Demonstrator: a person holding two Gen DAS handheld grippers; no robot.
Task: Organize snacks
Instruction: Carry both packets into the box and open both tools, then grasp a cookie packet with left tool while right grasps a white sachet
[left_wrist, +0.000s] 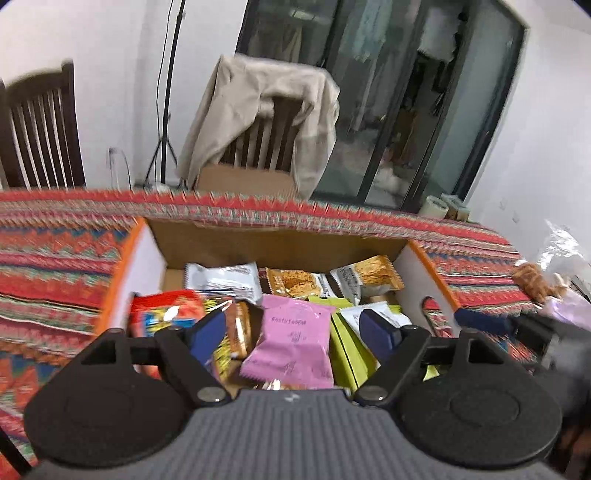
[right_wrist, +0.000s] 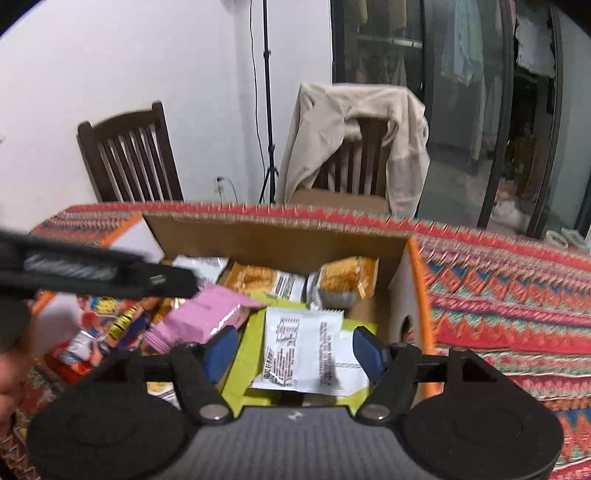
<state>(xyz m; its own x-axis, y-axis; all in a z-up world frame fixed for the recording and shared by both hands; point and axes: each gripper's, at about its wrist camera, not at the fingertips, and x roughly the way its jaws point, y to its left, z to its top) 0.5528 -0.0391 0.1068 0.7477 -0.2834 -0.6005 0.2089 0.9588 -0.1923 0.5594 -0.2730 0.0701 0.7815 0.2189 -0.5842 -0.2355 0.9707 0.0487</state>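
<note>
An open cardboard box (left_wrist: 273, 242) with orange-edged white sides sits on the table and holds several snack packets. My left gripper (left_wrist: 295, 332) is open above the box, over a pink packet (left_wrist: 291, 339); nothing is held. A red packet (left_wrist: 166, 314) lies at the left, orange packets (left_wrist: 295, 282) at the back. My right gripper (right_wrist: 295, 350) is open above the same box (right_wrist: 273, 240), over a white packet (right_wrist: 303, 350) that lies on a lime-green box (right_wrist: 251, 354). The pink packet (right_wrist: 203, 317) shows to its left. The left gripper's body (right_wrist: 92, 275) crosses the right wrist view.
The table wears a red patterned cloth (left_wrist: 55, 266). Two dark wooden chairs stand behind it, one draped with a beige jacket (left_wrist: 258, 114). A clear bag with snacks (left_wrist: 546, 273) lies at the right. A light stand (right_wrist: 267, 110) and glass doors are behind.
</note>
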